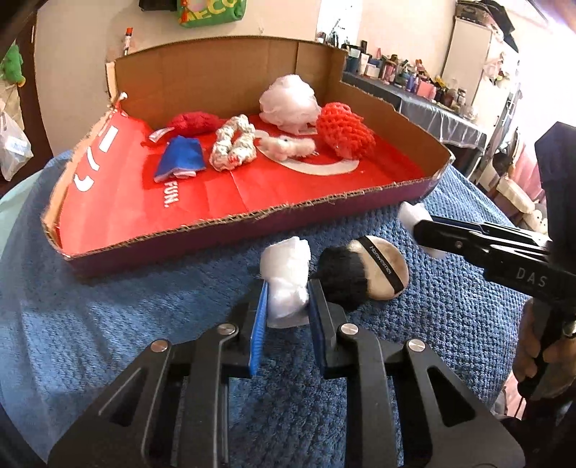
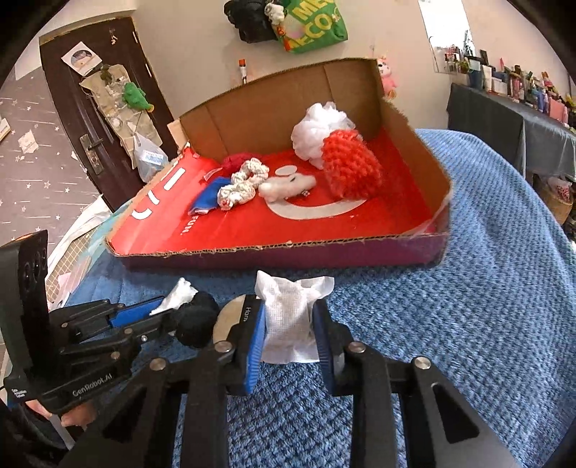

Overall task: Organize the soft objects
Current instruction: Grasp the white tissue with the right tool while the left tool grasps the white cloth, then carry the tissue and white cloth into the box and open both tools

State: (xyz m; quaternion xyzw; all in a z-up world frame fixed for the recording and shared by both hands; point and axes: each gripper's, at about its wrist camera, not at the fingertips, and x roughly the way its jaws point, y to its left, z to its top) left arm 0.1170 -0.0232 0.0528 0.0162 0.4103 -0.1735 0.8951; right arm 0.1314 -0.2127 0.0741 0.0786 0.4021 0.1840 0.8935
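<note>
We see our left gripper (image 1: 288, 309) clenched on a white wad (image 1: 286, 277), a black puff (image 1: 342, 275) just right of its fingers, while our right gripper (image 2: 289, 333) pinches what seems a white wipe (image 2: 288, 316), the box (image 2: 280, 252) beyond both.

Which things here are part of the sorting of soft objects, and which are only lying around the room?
Job: left gripper shut on white wad; right gripper shut on white cloth; box; black pompom; powder puff; soft items in the box.

Lying about: green bag; bottles; door.
</note>
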